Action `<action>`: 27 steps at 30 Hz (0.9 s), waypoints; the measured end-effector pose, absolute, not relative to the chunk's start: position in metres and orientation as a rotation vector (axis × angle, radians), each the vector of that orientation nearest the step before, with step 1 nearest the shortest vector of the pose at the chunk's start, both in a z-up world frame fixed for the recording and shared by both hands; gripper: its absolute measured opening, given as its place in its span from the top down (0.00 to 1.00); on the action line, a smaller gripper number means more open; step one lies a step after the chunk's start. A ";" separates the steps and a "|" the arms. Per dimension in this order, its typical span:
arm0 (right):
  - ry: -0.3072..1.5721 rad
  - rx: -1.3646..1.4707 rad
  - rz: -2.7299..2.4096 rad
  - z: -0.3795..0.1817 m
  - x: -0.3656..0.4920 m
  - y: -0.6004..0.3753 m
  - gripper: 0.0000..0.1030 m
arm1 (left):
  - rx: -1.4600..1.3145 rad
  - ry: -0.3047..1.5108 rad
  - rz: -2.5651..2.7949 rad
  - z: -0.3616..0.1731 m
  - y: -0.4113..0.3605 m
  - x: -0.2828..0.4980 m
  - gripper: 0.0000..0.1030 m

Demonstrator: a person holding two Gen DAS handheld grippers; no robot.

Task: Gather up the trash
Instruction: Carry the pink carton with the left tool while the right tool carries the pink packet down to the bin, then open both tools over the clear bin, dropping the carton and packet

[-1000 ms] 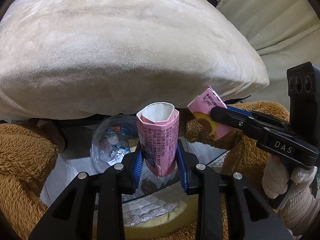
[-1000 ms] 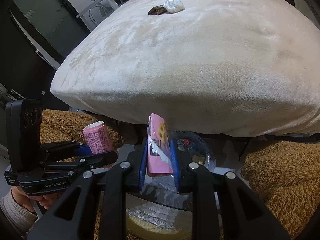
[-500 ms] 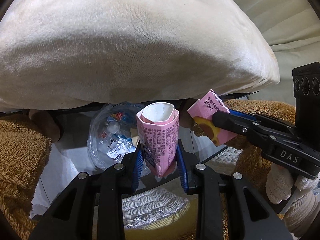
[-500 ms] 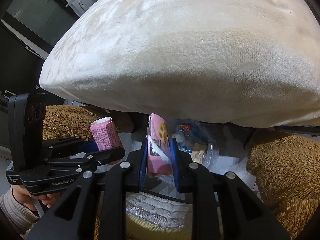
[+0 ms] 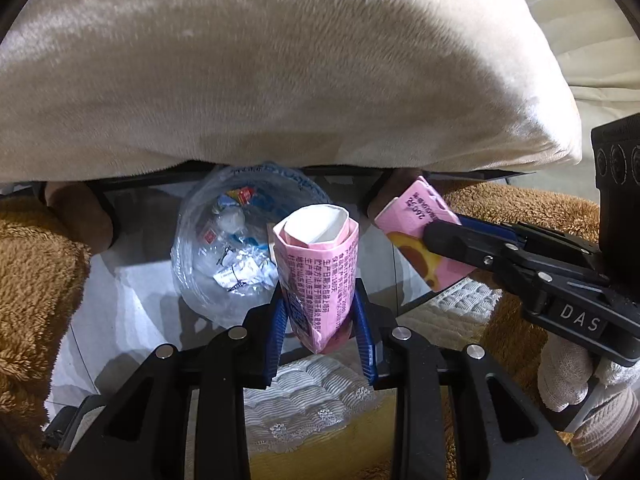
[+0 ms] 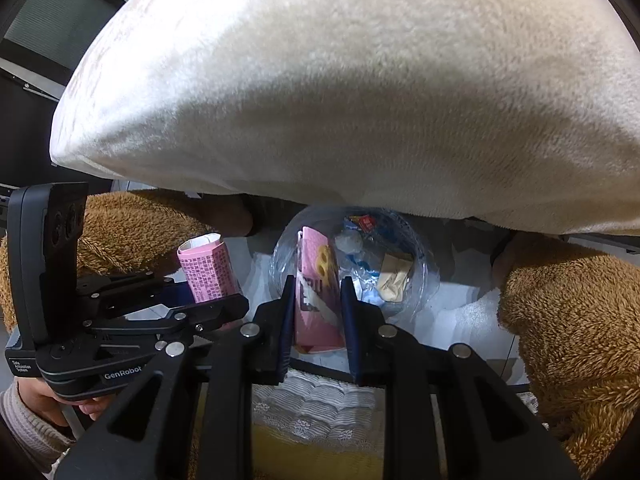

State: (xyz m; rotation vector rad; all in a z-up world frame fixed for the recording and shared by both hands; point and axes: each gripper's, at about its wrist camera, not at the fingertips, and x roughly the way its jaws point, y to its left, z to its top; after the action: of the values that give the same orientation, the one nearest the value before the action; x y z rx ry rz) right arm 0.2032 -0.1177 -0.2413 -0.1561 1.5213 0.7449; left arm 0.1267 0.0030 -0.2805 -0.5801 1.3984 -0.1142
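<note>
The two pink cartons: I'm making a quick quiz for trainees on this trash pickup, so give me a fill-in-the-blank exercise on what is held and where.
1. The left gripper is shut on a carton coloured ____.
2. That carton's upper end is ____, showing a white inside.
3. The right gripper holds the second carton above a clear plastic ____.
4. The fabric bulging over the scene is ____ in colour.

Missing words: pink; open; bag; cream

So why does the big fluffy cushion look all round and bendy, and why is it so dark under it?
In both wrist views the fisheye lens bends the cushion into a dome and darkens the corners. In the left wrist view its fur looks smeared, while the pink carton stays sharp. In the right wrist view the cushion's underside casts shadow over the clear trash bag.
</note>
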 end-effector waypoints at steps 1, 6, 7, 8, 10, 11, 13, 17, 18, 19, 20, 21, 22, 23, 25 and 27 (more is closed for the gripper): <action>1.531 -0.157 0.740 -0.243 0.205 -0.118 0.78 | -0.580 1.408 -0.113 -0.282 0.002 0.126 0.71; 1.570 -0.168 0.721 -0.253 0.206 -0.117 0.77 | -0.571 1.441 -0.106 -0.286 -0.001 0.127 0.70; 1.575 -0.172 0.721 -0.254 0.206 -0.117 0.77 | -0.575 1.446 -0.107 -0.288 -0.001 0.128 0.70; 1.579 -0.175 0.719 -0.256 0.205 -0.117 0.77 | -0.572 1.449 -0.108 -0.288 -0.002 0.128 0.70; 1.590 -0.179 0.713 -0.260 0.205 -0.118 0.77 | -0.559 1.456 -0.106 -0.289 -0.003 0.128 0.70; 1.595 -0.180 0.709 -0.262 0.204 -0.118 0.77 | -0.557 1.461 -0.107 -0.290 -0.004 0.128 0.70; 1.606 -0.182 0.701 -0.265 0.204 -0.118 0.77 | -0.552 1.469 -0.106 -0.292 -0.005 0.128 0.70; 1.619 -0.190 0.697 -0.267 0.203 -0.118 0.77 | -0.540 1.483 -0.103 -0.293 -0.006 0.129 0.70; 1.621 -0.192 0.696 -0.268 0.203 -0.118 0.77 | -0.538 1.486 -0.102 -0.295 -0.005 0.129 0.70; 1.623 -0.193 0.695 -0.269 0.203 -0.118 0.77 | -0.537 1.489 -0.101 -0.296 -0.005 0.130 0.70; 1.625 -0.192 0.693 -0.269 0.203 -0.118 0.77 | -0.533 1.492 -0.099 -0.296 -0.005 0.130 0.70; 1.628 -0.191 0.691 -0.270 0.203 -0.118 0.77 | -0.531 1.494 -0.096 -0.297 -0.005 0.129 0.70; 1.629 -0.191 0.687 -0.270 0.203 -0.118 0.76 | -0.529 1.498 -0.093 -0.298 -0.005 0.129 0.70; 1.631 -0.191 0.684 -0.271 0.203 -0.118 0.76 | -0.527 1.503 -0.089 -0.299 -0.005 0.129 0.70; 1.631 -0.184 0.681 -0.271 0.204 -0.119 0.76 | -0.516 1.511 -0.080 -0.300 -0.005 0.129 0.68; 1.633 -0.175 0.673 -0.271 0.205 -0.120 0.72 | -0.508 1.521 -0.075 -0.302 -0.005 0.129 0.65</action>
State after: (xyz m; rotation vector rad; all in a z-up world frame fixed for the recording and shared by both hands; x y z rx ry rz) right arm 0.2048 -0.1205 -0.2705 -0.1750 1.6334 0.6727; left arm 0.1288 -0.0047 -0.3021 -0.5082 1.5212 -0.0754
